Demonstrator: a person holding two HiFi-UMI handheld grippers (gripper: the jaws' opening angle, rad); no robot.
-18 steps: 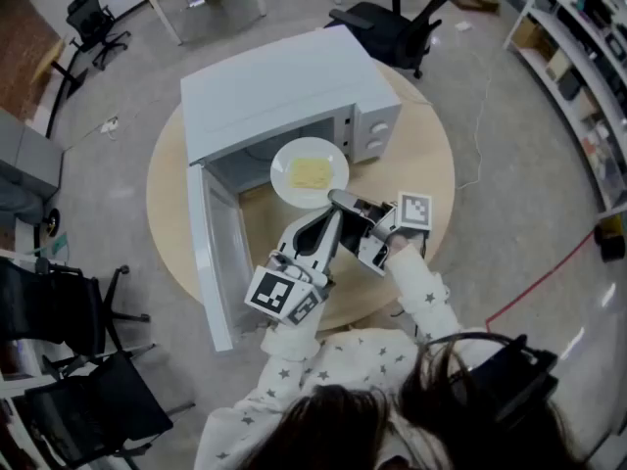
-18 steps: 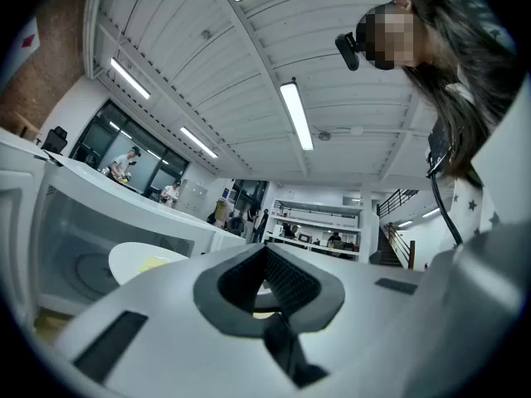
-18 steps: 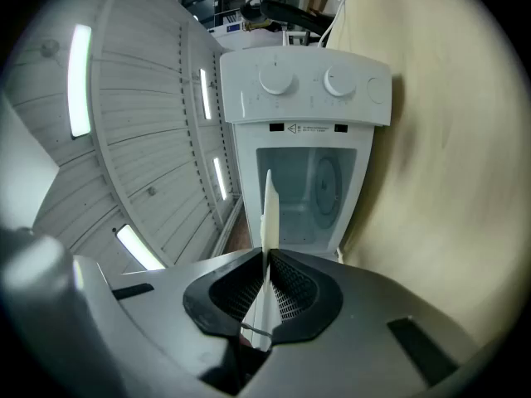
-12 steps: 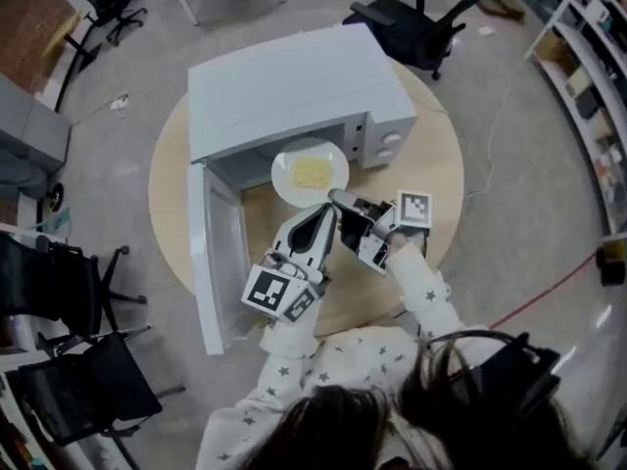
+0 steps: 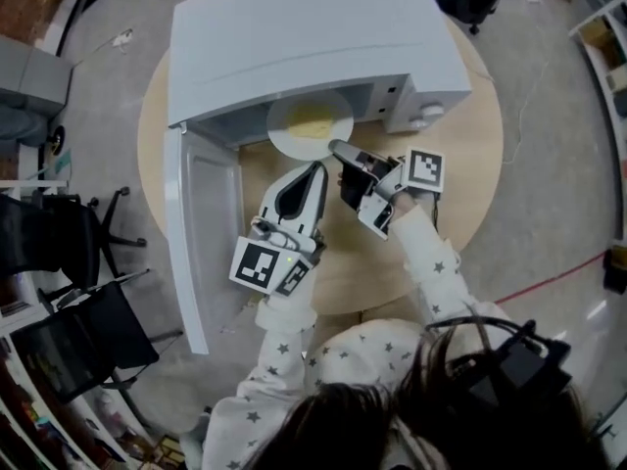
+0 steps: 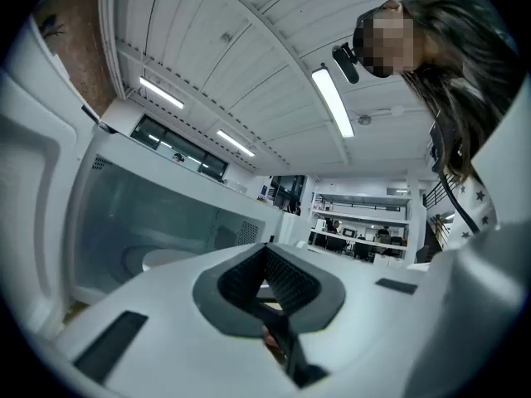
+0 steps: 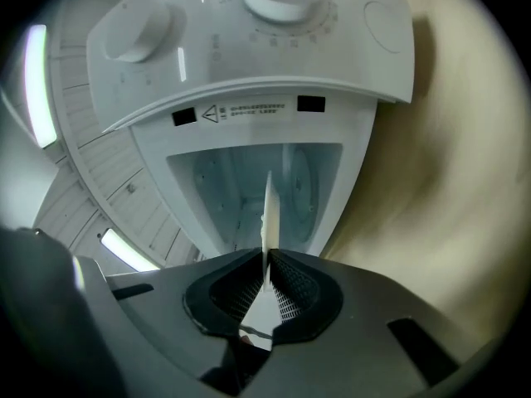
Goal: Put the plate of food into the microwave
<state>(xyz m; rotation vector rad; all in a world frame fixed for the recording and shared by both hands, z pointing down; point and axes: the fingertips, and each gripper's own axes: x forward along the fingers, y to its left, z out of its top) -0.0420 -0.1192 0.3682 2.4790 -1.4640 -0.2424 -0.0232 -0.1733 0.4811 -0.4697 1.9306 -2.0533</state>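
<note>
A white plate [image 5: 284,135] with a flat yellow piece of food [image 5: 313,123] sits level, half inside the mouth of the open white microwave [image 5: 294,37]. My right gripper [image 5: 339,151] is shut on the plate's near rim. In the right gripper view the plate [image 7: 267,214] shows edge-on between the jaws of the right gripper [image 7: 267,276], in front of the microwave cavity [image 7: 236,189]. My left gripper [image 5: 314,171] hovers just in front of the plate, shut and holding nothing. In its own view the left gripper [image 6: 267,259] tilts upward beside the cavity [image 6: 166,214].
The microwave door [image 5: 201,233] hangs open to the left, reaching the front of the round wooden table [image 5: 470,164]. The control panel with two knobs [image 7: 274,23] is right of the opening. A glass turntable [image 6: 153,259] lies inside. Black office chairs [image 5: 59,311] stand around.
My right gripper has carried the plate forward, from in front of the opening to partly inside the cavity. The left gripper followed alongside. The head camera has come closer.
</note>
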